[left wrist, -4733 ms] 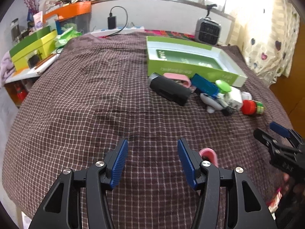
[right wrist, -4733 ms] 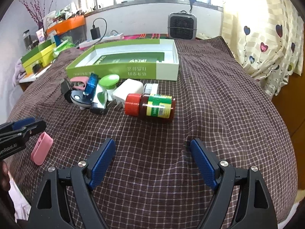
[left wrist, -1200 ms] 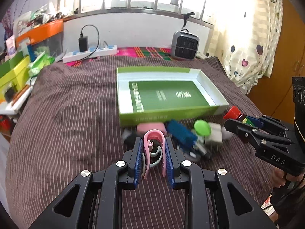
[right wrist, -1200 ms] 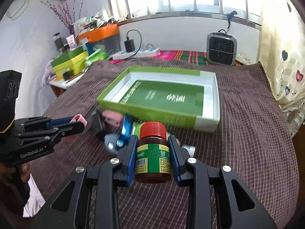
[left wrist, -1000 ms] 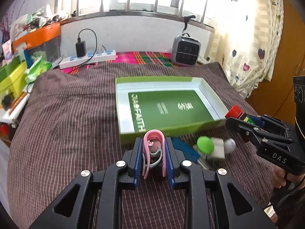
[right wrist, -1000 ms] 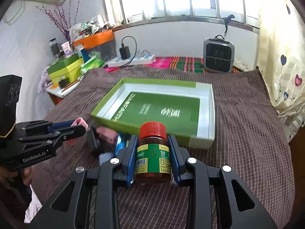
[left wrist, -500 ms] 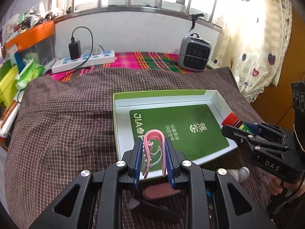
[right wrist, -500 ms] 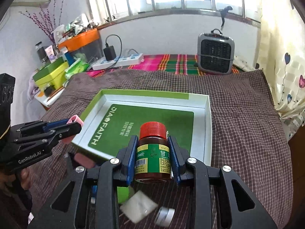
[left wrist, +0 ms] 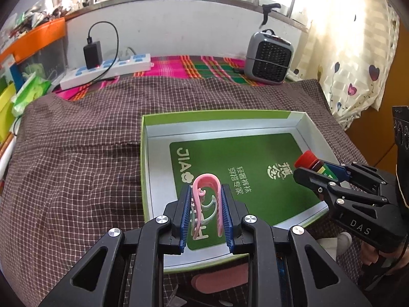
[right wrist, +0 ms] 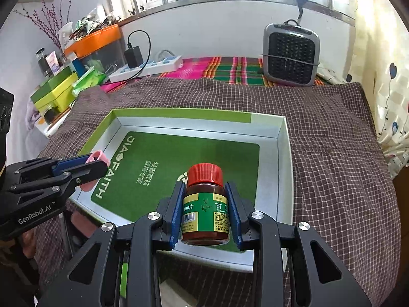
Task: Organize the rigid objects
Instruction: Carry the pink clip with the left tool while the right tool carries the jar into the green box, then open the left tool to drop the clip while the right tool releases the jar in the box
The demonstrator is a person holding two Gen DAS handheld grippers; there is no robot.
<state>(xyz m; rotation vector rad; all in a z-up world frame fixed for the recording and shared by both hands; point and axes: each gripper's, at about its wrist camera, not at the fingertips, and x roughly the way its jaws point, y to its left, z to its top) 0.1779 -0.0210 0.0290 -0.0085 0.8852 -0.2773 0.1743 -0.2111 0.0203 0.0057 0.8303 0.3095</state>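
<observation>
While both hung over the shallow green-and-white cardboard box (left wrist: 301,125), the left claw (left wrist: 206,213) gripped a pink plastic hair clip (left wrist: 206,192). Right claw (right wrist: 205,213) clamped a red-capped brown glass pill bottle (right wrist: 204,204).

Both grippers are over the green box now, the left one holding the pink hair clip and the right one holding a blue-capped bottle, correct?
One detail is off: the bottle in the right gripper has a red cap, not blue, as the right wrist view shows. The rest stands: the left gripper holds the pink hair clip, and both are over the green box.
</observation>
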